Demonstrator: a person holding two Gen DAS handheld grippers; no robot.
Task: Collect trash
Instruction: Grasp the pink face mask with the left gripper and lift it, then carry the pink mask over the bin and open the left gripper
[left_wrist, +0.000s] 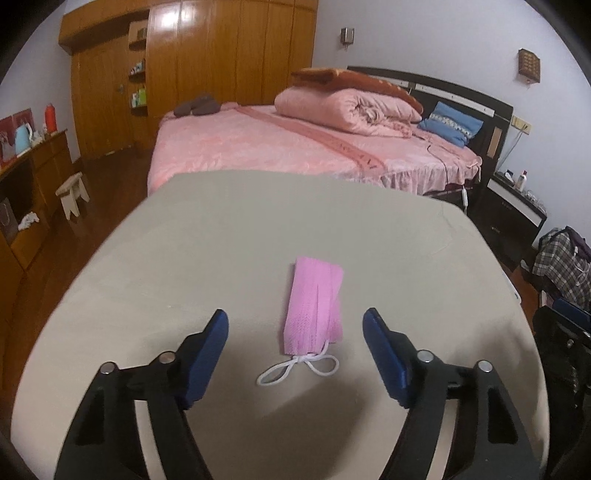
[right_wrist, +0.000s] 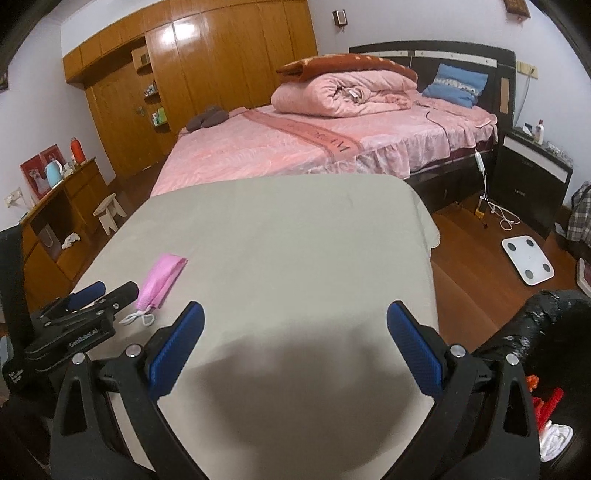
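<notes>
A folded pink face mask with white ear loops lies on the beige-covered table. My left gripper is open, its blue pads either side of the mask's near end, just above the cloth. In the right wrist view the mask lies at the left, with the left gripper beside it. My right gripper is open and empty over bare cloth near the table's right part. A black trash bag holding red and white scraps sits low at the right.
A bed with pink covers stands behind the table. A wooden wardrobe fills the back wall. A wooden sideboard and small stool are at the left. A white scale and cables lie on the floor at the right, by a black nightstand.
</notes>
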